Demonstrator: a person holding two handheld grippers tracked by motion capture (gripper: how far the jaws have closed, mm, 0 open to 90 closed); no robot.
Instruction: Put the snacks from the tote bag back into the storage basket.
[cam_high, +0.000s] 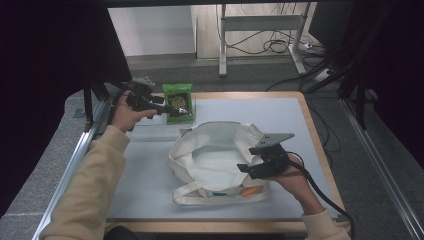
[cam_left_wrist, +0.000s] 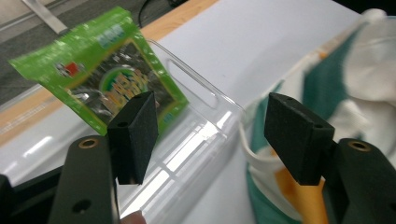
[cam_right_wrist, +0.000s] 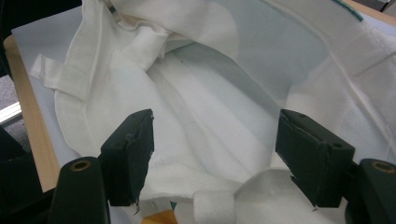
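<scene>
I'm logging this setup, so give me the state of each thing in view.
Green snack packet: upright in the clear tray, not gripped.
Clear tray: on the table.
White tote bag: lying down, mouth open.
Left gripper: open, empty.
Right gripper: open over the bag's mouth.

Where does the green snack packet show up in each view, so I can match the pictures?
High view: green snack packet stands upper left of centre, beside the left claw.
Left gripper view: upper left, behind the near jaw.
Right gripper view: not in it.
Shared landmark: the white tote bag.
</scene>
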